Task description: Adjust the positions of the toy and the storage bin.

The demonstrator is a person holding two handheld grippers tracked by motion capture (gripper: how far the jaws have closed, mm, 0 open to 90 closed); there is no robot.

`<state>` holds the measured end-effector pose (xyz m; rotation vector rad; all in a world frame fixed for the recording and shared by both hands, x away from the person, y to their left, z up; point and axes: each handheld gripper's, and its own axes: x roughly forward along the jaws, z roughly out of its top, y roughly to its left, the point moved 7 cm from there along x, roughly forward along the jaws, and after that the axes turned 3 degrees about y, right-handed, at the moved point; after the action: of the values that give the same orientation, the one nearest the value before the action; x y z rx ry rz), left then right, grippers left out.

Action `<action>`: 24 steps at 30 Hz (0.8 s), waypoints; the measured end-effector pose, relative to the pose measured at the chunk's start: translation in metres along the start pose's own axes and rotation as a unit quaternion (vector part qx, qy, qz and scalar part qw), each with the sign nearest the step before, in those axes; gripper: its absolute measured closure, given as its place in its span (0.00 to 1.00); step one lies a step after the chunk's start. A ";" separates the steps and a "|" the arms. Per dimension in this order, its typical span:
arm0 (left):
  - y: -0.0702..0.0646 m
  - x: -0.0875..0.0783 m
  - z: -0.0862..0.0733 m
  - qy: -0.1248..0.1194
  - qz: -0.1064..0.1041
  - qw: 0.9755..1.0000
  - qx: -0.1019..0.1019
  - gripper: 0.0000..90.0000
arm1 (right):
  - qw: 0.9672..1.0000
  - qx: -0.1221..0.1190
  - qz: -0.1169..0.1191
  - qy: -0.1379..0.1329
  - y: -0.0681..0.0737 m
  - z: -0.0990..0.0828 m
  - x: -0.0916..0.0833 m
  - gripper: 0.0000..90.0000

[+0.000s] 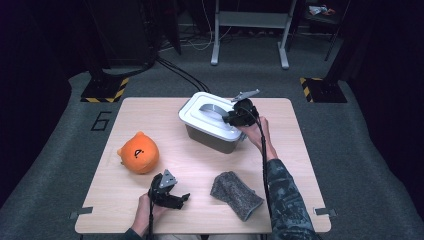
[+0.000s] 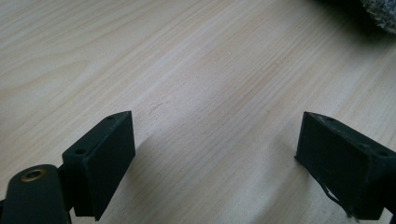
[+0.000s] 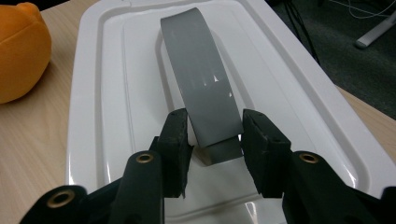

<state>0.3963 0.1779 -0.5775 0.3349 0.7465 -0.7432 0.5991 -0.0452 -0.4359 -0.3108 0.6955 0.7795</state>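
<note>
While my left tongs (image 1: 185, 197) idle apart on the near worktop (image 1: 200, 165), my right tongs (image 3: 215, 140) clamp the grey handle (image 3: 201, 88) of the far bin's white lid (image 3: 93, 93); risk: off-centre grip slips, dropping lid.

A large dark number "6" (image 1: 101, 121) is painted on the grey floor (image 1: 60, 150), just to the left of the far left corner of the table (image 1: 200, 165). No other text, label or brand can be read.
</note>
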 end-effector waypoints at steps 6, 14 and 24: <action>0.000 0.000 0.000 0.001 0.000 1.000 0.000 0.12 | 1.000 -0.009 0.000 -0.006 0.005 -0.003 -0.002 0.71; 0.000 0.000 0.000 0.001 0.000 1.000 0.000 0.12 | 1.000 0.010 -0.003 -0.007 0.016 -0.008 -0.007 0.71; 0.000 0.000 0.000 0.001 -0.001 1.000 -0.001 0.12 | 1.000 0.003 -0.028 0.003 0.029 -0.002 -0.010 0.60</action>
<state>0.3962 0.1778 -0.5776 0.3336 0.7490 -0.7451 0.5722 -0.0320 -0.4304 -0.3253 0.6918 0.7231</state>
